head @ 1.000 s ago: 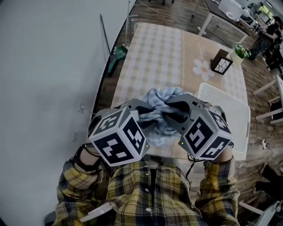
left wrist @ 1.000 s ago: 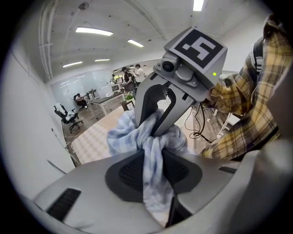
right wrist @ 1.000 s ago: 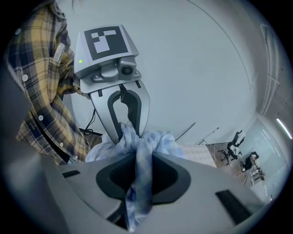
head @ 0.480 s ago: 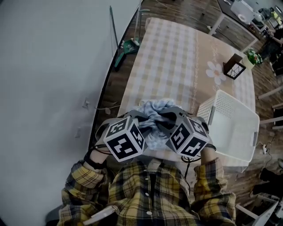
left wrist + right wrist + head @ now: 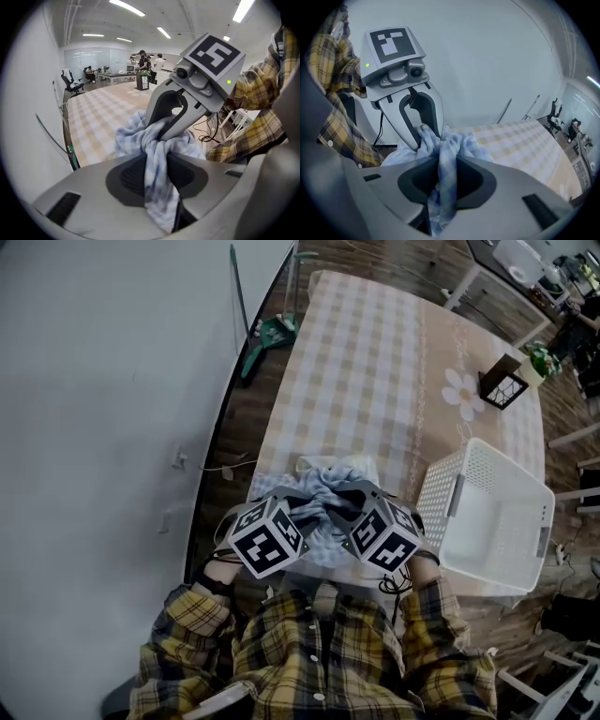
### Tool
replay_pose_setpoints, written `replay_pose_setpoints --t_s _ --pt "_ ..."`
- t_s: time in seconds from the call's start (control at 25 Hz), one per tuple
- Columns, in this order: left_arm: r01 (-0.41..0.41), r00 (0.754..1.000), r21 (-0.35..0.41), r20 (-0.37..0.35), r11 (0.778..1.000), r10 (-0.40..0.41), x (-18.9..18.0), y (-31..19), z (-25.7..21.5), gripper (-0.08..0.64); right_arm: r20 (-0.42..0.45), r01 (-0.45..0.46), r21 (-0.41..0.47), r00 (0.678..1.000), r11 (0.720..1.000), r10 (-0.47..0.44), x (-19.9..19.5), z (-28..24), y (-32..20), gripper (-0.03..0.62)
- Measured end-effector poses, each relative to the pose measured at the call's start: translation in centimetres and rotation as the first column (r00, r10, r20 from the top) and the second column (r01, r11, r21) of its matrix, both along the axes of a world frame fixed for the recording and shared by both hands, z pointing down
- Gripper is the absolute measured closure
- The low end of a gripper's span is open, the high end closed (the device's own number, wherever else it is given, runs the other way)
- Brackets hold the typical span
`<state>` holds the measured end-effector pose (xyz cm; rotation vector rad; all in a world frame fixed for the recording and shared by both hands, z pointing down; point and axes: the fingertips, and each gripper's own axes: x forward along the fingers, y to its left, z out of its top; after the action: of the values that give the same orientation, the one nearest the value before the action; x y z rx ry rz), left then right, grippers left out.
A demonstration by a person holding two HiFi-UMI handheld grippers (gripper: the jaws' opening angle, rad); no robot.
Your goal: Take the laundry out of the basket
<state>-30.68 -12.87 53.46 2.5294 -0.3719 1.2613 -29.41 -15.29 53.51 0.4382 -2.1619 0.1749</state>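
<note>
A pale blue checked cloth (image 5: pixel 330 486) is bunched over the near edge of the table (image 5: pixel 356 362). Both grippers pinch it from the near side. My left gripper (image 5: pixel 312 512) is shut on a fold of it, and in the left gripper view the cloth (image 5: pixel 136 136) runs between the pads of that gripper (image 5: pixel 157 164). My right gripper (image 5: pixel 341 510) is shut on another fold, and the cloth (image 5: pixel 461 143) hangs through the jaws of the right gripper (image 5: pixel 440 176). The two grippers' tips nearly meet. The white basket (image 5: pixel 441 493) stands to the right with no laundry showing inside.
A checked tablecloth covers the table. A dark lantern-like frame (image 5: pixel 502 385) stands at its far right beside a printed daisy (image 5: pixel 461 390). A green-headed tool (image 5: pixel 272 334) leans by the wall at the left. White chairs and desks stand beyond on the right.
Both grippers have sunk together with the cloth, from well above the table down to its near edge. Their grip on the cloth looks the same.
</note>
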Motion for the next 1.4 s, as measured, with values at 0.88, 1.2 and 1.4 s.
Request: replay_pose_setpoints --t_s 0.88,1.2,1.4 --pt "0.007 1.0 0.062 0.016 0.998 -0.008 -2.3 0.6 -3.9 0.313 0.23 -0.139 0.097 0.967 0.986 0.113 2.2 -9.3 -0.6 0.407" --pt "0.104 0.982 0.129 -0.169 0.986 -0.081 2.6 -0.7 -10.6 0.31 0.366 -0.22 0.157 0.918 0.963 0.15 5.6 -16.2 -0.3 0.41" --pt "0.207 0.907 0.207 -0.408 0.956 -0.108 9.1 -1.5 -17.3 0.319 0.508 -0.381 0.206 0.829 0.901 0.235 11.4 -21.2 0.1 0.451"
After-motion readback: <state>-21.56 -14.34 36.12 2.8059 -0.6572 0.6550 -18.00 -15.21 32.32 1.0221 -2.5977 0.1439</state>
